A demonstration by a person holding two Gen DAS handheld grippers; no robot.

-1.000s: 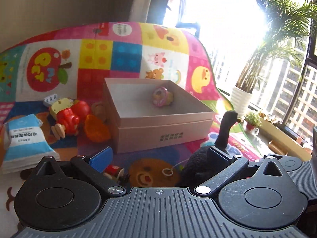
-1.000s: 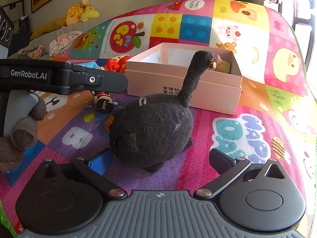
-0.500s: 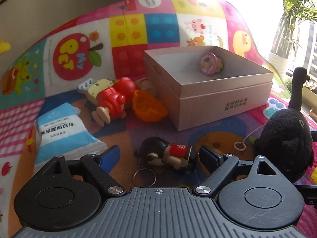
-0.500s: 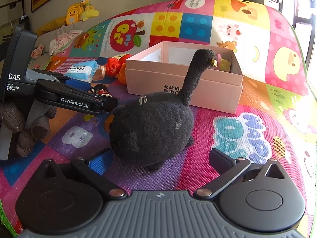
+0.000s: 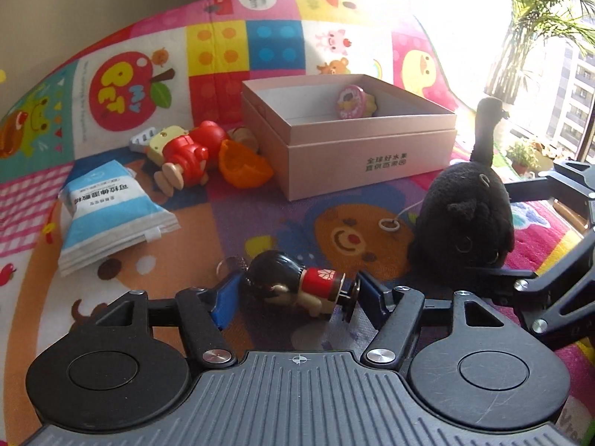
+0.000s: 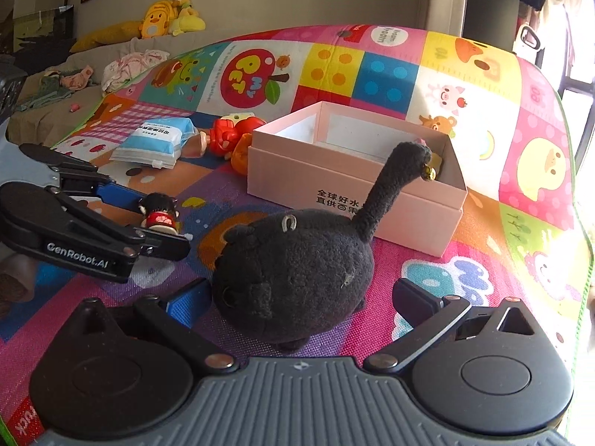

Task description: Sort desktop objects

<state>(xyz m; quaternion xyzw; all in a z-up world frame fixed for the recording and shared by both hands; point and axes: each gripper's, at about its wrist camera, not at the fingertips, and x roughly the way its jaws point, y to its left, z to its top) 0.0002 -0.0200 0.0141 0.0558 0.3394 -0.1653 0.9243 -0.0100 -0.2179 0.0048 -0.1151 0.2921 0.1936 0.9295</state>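
Sunlight floods the patchwork play mat (image 5: 260, 41); left hand-held gripper (image 5: 293, 293) closing around doll keychain (image 5: 297, 286), right hand-held gripper (image 6: 297, 297) gaping.

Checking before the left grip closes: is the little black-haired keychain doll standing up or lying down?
Lying down. The keychain doll rests on its side on the mat, head towards the left finger, base towards the right one.

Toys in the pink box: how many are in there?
1 that shows: a round pink toy against the far wall of the pink box. The near wall hides part of the floor, so more may lie unseen.
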